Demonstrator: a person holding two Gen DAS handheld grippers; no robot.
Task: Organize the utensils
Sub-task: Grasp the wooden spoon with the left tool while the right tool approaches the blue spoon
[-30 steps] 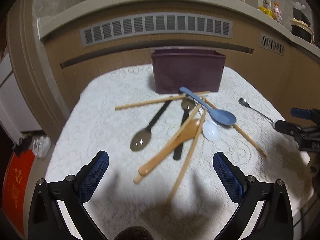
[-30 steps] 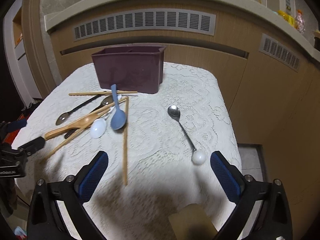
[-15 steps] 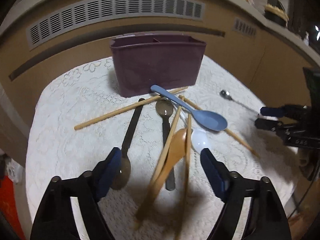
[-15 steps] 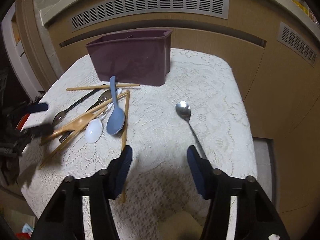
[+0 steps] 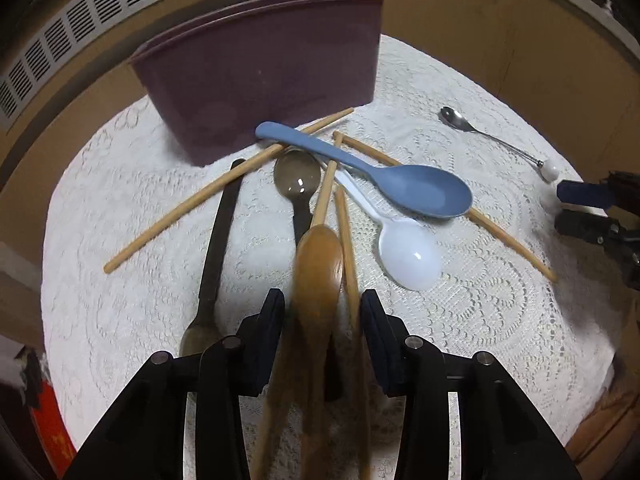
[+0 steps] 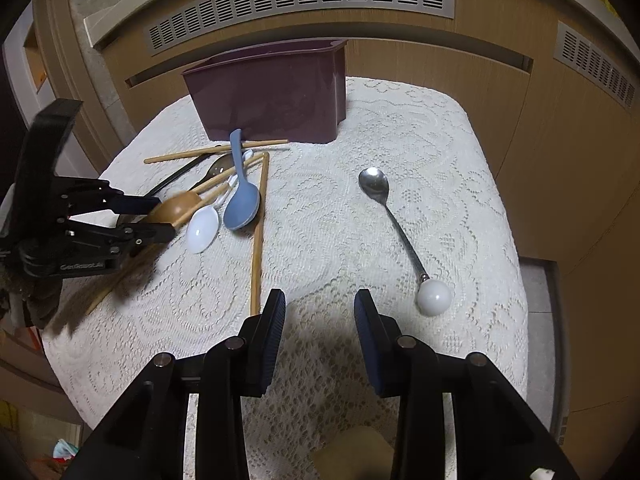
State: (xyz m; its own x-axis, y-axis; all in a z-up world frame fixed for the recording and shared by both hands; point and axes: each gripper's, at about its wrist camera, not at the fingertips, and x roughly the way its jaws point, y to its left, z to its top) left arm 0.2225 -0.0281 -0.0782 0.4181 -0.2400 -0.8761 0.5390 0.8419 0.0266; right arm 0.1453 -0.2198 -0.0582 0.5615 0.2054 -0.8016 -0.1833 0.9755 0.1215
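One maroon bin [image 6: 276,92] stood at the back of the lace-covered counter [image 6: 400,208]; its contents could not be seen. Six spoons lay before it: blue [image 5: 416,192], white [image 5: 408,252], wooden [image 5: 318,272], two dark [image 5: 298,180], and one steel, ball-ended [image 6: 394,232], well apart. Four chopsticks [image 6: 258,228] crossed the pile. Left tool [image 5: 322,312]: jaws straddling the wooden spoon, contact unclear. Right tool [image 6: 320,312]: jaws apart, empty.

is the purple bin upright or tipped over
Upright. The purple bin stands on its base on the lace tablecloth, open rim facing up, with the utensils lying in front of it. Its contents are hidden.
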